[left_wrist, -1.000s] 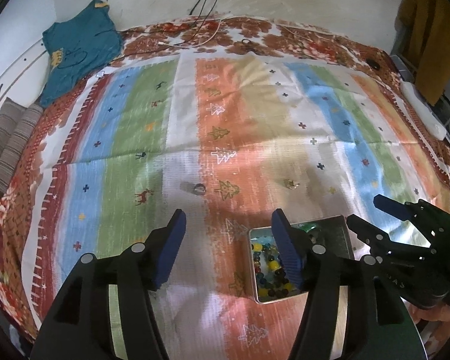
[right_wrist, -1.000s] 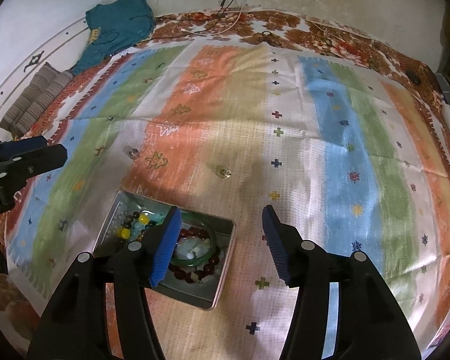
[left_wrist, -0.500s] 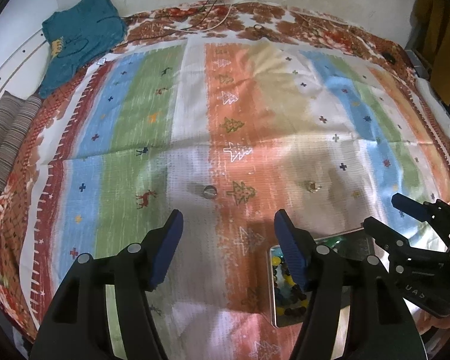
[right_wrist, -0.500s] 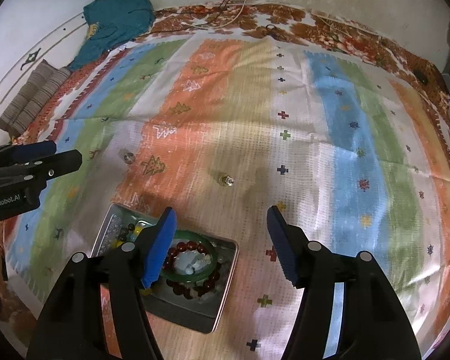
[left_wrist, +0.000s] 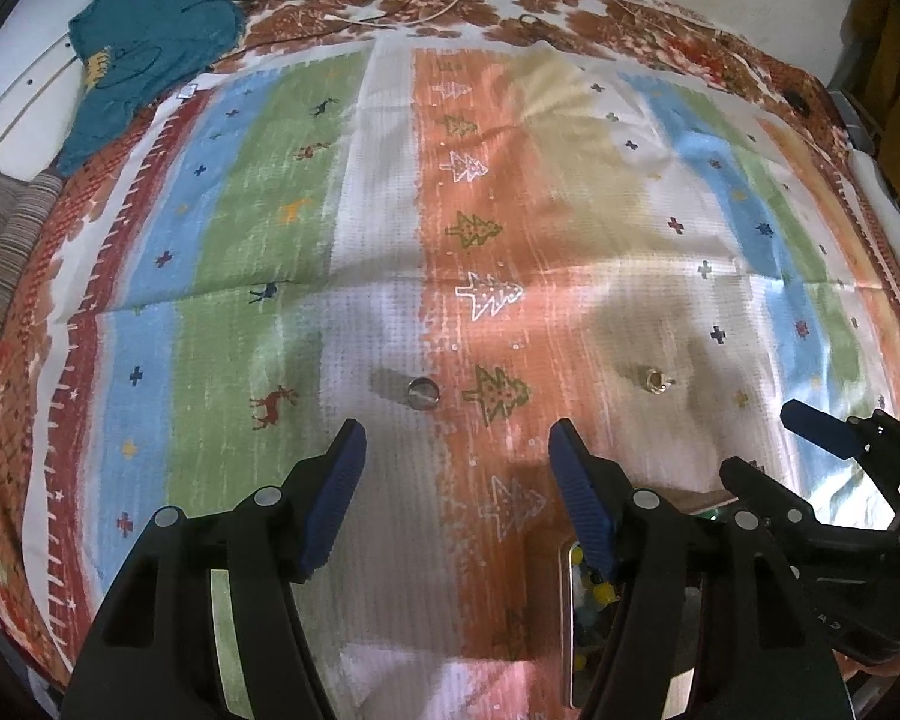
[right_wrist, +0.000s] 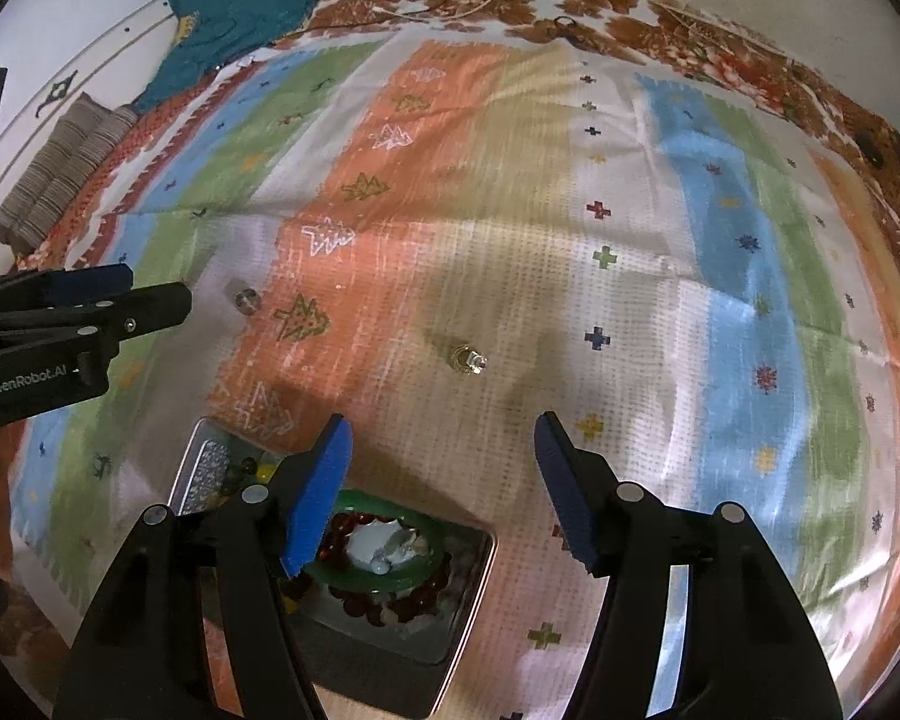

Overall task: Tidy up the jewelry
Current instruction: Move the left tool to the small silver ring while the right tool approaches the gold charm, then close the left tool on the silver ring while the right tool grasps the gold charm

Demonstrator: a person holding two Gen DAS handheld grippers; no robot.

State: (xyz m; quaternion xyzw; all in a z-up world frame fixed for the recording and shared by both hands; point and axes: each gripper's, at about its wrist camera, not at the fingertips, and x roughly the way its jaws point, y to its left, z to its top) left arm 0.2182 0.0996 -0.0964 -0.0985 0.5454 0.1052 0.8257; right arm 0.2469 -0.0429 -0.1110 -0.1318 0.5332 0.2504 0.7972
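A silver ring (left_wrist: 423, 391) lies on the striped cloth just ahead of my open, empty left gripper (left_wrist: 455, 441); it also shows in the right wrist view (right_wrist: 246, 300). A gold ring (left_wrist: 653, 380) lies further right, ahead of my open, empty right gripper (right_wrist: 442, 438), where it shows too (right_wrist: 467, 358). A metal tin (right_wrist: 477, 564) below the right gripper's left finger holds a green bangle (right_wrist: 384, 577), red beads and coloured beads. In the left wrist view the tin (left_wrist: 567, 612) is mostly hidden behind my right finger.
A teal shirt (left_wrist: 144, 42) and a folded striped cloth (left_wrist: 0, 252) lie at the far left. Cables (left_wrist: 426, 6) run along the bed's far edge by the wall. The right gripper (left_wrist: 822, 480) shows at the lower right of the left wrist view.
Both grippers have moved forward over the cloth, away from the tin and towards the two rings. The tin has slid down in both views. Both grippers stayed open.
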